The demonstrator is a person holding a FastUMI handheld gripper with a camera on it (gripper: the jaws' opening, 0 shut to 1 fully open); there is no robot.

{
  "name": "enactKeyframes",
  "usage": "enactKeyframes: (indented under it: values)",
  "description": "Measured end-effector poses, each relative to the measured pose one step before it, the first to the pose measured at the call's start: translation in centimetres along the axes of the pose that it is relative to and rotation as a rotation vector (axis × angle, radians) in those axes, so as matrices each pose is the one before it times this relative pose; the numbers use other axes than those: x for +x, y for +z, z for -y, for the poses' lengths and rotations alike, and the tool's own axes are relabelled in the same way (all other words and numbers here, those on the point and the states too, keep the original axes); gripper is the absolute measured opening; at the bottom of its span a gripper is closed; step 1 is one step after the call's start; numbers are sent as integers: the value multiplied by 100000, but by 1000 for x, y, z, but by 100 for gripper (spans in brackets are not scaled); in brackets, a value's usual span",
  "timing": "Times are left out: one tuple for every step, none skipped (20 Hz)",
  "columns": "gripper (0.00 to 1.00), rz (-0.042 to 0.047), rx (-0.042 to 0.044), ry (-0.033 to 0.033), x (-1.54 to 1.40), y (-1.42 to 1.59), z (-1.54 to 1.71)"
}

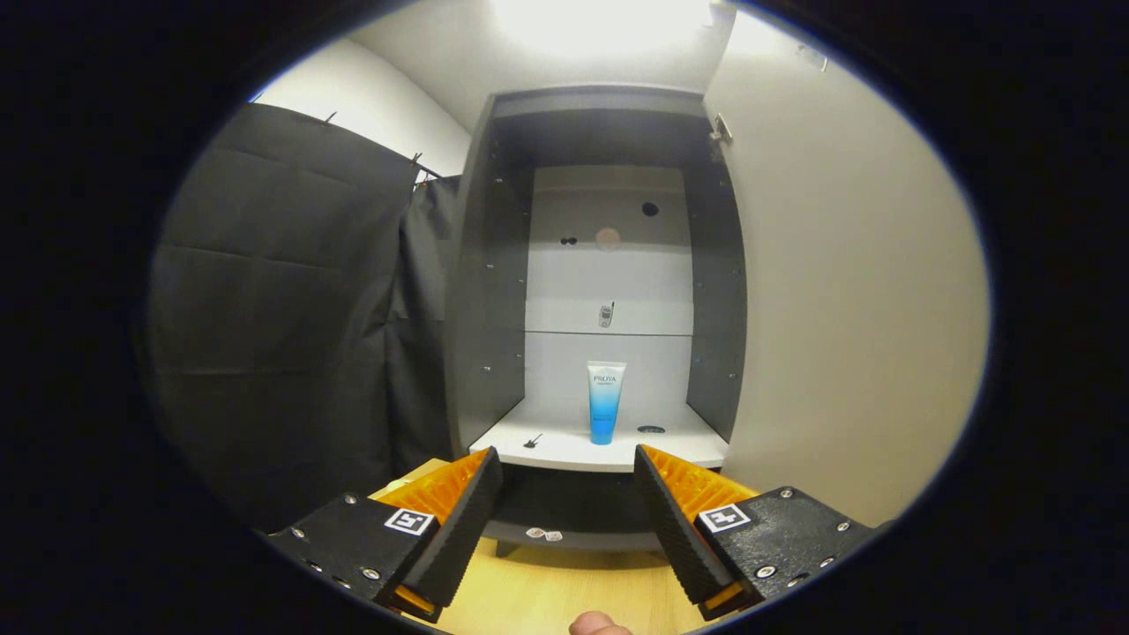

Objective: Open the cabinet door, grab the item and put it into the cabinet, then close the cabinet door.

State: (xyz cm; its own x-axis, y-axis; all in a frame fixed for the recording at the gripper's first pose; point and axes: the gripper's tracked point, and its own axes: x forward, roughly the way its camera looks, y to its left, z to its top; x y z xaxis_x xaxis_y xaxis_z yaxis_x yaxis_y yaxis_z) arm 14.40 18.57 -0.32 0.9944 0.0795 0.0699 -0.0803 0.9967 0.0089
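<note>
Your gripper stood wide apart, its fingers holding nothing, aimed into the open cabinet. The tube stood upright on the pale shelf just beyond the fingers, between their lines. The cabinet door swung open to their right; dark cloth hung left, over a wooden floor.

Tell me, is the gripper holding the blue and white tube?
No. The blue and white tube stands upright on the white cabinet shelf, beyond the gripper, whose fingers are spread apart and hold nothing.
</note>
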Motion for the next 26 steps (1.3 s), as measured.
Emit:
enactKeyframes:
  values:
    - [93, -494, 4, 1285, -2092, 95, -400]
    - [93, -1056, 936, 1086, -2197, -86, -238]
    - [93, -1199, 769, -359, -1920, -140, 2]
    - [93, -666, 507, -141, -1550, -26, 96]
    - [93, -537, 254, 33, -1697, -32, 70]
    - [93, -258, -29, -208, -1263, -16, 184]
    - [93, -841, -82, -245, -1383, -224, 156]
    - [93, -977, 381, 559, -1268, -158, 9]
    - [93, -1396, 627, 693, -899, -228, -54]
    - [93, -1189, 784, 765, -1181, -230, 80]
    - [93, -623, 872, 168, -1012, -49, 178]
    - [93, 199, 1401, 204, -978, 178, 167]
    - [93, 493, 1267, 488, -1019, 154, 274]
    - [93, 257, -397, 295, -847, -27, 333]
    - [93, -11, -2879, 340, -775, -83, 556]
    - [93, 527, -2701, -1222, -892, 37, 835]
    - [94, 1094, -1342, -1950, -852, 259, 1380]
    - [94, 1268, 549, -1943, -802, 209, 1544]
    - [94, 1179, 941, -2007, -758, 311, 1622]
    - [94, 526, 11, -3013, -574, 61, 1768]
    - [94, -25, -645, -3535, -445, -114, 2093]
    - [94, -341, -560, -2670, -323, -135, 1734]
    - [94, -1292, -651, -3051, -296, -506, 1936]
    - [94, -1379, -373, -1694, -145, -556, 1184]
    - [94, -1219, -156, -2384, -97, -433, 1624]
    - [94, -1046, 527, -2995, 102, -279, 1763]
